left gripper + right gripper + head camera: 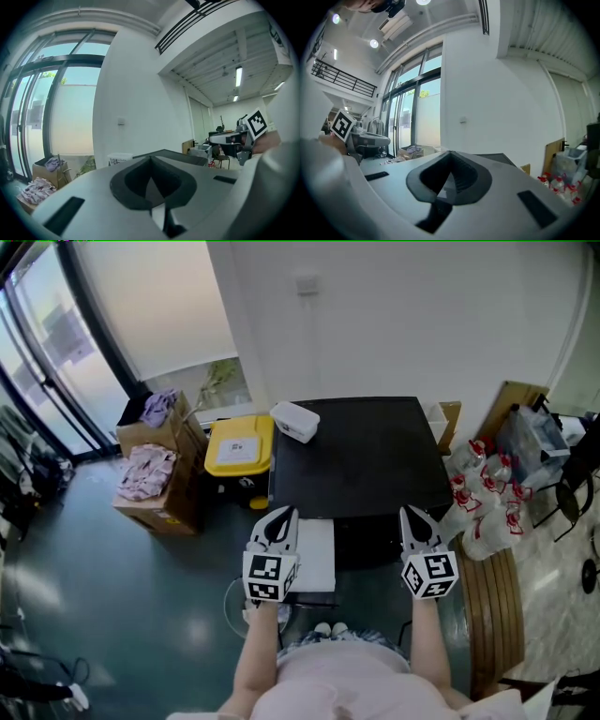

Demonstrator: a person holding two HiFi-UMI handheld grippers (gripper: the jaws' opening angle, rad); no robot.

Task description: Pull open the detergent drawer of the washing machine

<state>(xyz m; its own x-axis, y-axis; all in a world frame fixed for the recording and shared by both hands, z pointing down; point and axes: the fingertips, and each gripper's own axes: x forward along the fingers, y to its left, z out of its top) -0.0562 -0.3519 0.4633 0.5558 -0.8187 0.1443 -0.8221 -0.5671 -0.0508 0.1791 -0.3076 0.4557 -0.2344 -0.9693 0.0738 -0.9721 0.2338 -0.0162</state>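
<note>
Far left on the floor: cardboard boxes with clothes, then a yellow bin beside the washing machine.

Left claw: pressed together, nothing pinched, held in the air before the left front corner of the machine, pointing about level.

Just right of it, a white flat piece standing out from the front of the machine at its left side: most likely the detergent drawer, seemingly already some way out. Cannot tell if fully open.

Probably light, stiff plastic, smooth and a little slippery for the pads, sliding on short rails and maybe sticking. Best taken at the front lip or recess, pulled straight outward without twisting or forcing.

Right claw: also pressed together and empty, before the right front corner, well apart from the drawer.

Far right: bottles on the floor.
</note>
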